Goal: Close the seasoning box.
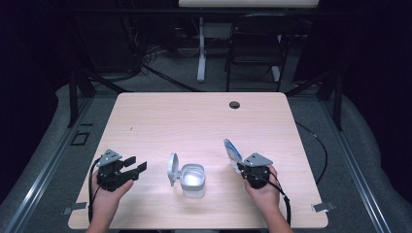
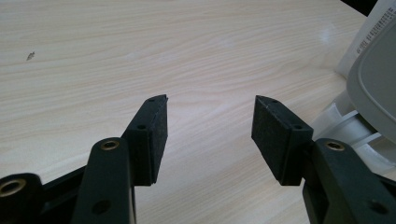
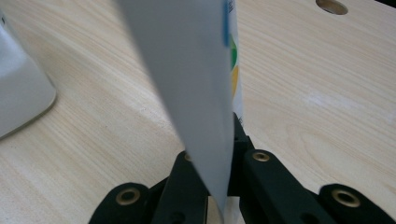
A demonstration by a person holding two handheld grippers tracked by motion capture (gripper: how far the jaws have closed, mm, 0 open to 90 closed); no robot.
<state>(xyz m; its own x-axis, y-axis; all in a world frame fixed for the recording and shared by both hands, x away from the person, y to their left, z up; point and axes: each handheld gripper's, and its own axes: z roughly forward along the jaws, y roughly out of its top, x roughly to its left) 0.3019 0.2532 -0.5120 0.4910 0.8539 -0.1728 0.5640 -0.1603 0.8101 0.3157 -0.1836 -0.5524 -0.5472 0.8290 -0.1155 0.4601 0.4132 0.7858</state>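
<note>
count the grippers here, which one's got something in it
2. The left gripper sits open and empty at the table's near left, beside the open white container. The right gripper, near right, is shut on a flat packet.

1. A lab-like recording room is showing here, dark all around, with light falling mainly on one pale wooden table (image 1: 194,116).
2. Black curtains (image 1: 29,73) are hanging at both sides, closing the space off.
3. Grey carpet (image 1: 43,155) is covering the floor, and metal rails (image 1: 46,170) are running along it beside the table.
4. Cables (image 1: 145,58) are lying tangled on the floor behind the table.
5. A black folding chair (image 1: 255,46) is standing at the back, next to the white leg of a second desk (image 1: 200,48).
6. A round cable hole (image 1: 234,105) is sitting near the table's far edge, as on office desks.
</note>
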